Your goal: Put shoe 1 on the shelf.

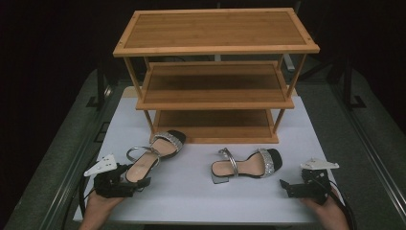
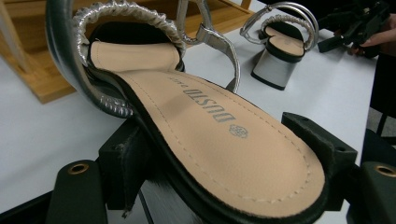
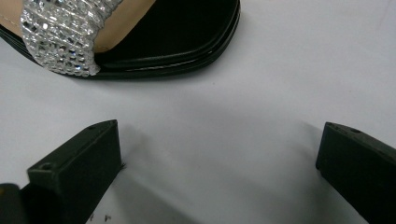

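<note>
The left gripper (image 1: 136, 183) clasped the heel of the black block-heeled sandal with a rhinestone strap (image 1: 155, 153) near the bamboo three-tier rack (image 1: 215, 48); lifting level would have kept it from tilting out.

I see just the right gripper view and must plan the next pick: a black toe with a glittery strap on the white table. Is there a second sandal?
Observer: Yes, a matching black sandal with silver straps lies front left, toe toward the back.
Operator: Is the left claw on it?
Observer: Yes, the left claw grips its heel end.
Operator: Any shelf nearby?
Observer: A three-tier wooden rack stands behind, shelves bare.
</note>
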`<move>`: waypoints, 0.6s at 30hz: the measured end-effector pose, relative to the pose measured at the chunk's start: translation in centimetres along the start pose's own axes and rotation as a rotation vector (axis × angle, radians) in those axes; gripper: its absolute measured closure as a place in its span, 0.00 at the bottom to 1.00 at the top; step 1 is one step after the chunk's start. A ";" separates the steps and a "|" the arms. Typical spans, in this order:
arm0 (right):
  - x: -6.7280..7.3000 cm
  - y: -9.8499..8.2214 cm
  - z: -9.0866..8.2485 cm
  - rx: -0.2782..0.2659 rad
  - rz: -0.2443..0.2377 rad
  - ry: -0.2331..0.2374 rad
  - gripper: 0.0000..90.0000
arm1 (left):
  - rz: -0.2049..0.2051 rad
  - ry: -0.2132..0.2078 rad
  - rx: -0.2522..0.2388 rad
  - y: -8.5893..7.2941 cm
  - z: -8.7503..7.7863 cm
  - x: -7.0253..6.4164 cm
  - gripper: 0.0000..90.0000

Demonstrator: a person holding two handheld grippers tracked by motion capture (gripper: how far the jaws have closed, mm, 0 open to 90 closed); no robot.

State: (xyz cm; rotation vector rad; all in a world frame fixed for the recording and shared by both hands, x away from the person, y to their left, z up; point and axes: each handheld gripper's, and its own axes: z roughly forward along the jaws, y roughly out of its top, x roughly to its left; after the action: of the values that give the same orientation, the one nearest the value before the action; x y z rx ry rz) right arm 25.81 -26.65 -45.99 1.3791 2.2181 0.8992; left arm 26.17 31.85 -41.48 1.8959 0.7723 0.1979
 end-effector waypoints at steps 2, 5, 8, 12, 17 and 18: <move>0.0 0.0 0.0 0.000 -0.001 0.000 0.00 | 0.002 -0.001 -0.002 0.3 0.5 0.1 0.29; 0.0 0.0 0.0 0.001 0.001 0.000 0.00 | 0.007 -0.001 -0.002 0.7 1.3 0.2 0.29; 0.0 0.0 0.0 0.001 0.001 0.000 0.00 | 0.019 -0.003 0.003 1.2 2.2 0.3 0.29; 0.0 0.0 0.0 0.000 0.000 0.000 0.00 | 0.027 -0.018 0.004 1.9 3.6 0.3 0.29; 0.0 0.0 0.0 0.001 0.000 0.000 0.00 | 0.031 -0.021 0.001 2.6 5.2 0.6 0.29; 0.0 0.0 0.0 0.000 -0.001 0.000 0.00 | 0.028 -0.022 -0.002 2.8 5.5 0.7 0.30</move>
State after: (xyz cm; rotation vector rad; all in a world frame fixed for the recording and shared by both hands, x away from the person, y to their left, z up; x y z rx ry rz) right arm 25.82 -26.66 -46.00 1.3779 2.2193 0.8986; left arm 30.43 27.36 -41.71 1.9051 0.7313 0.1946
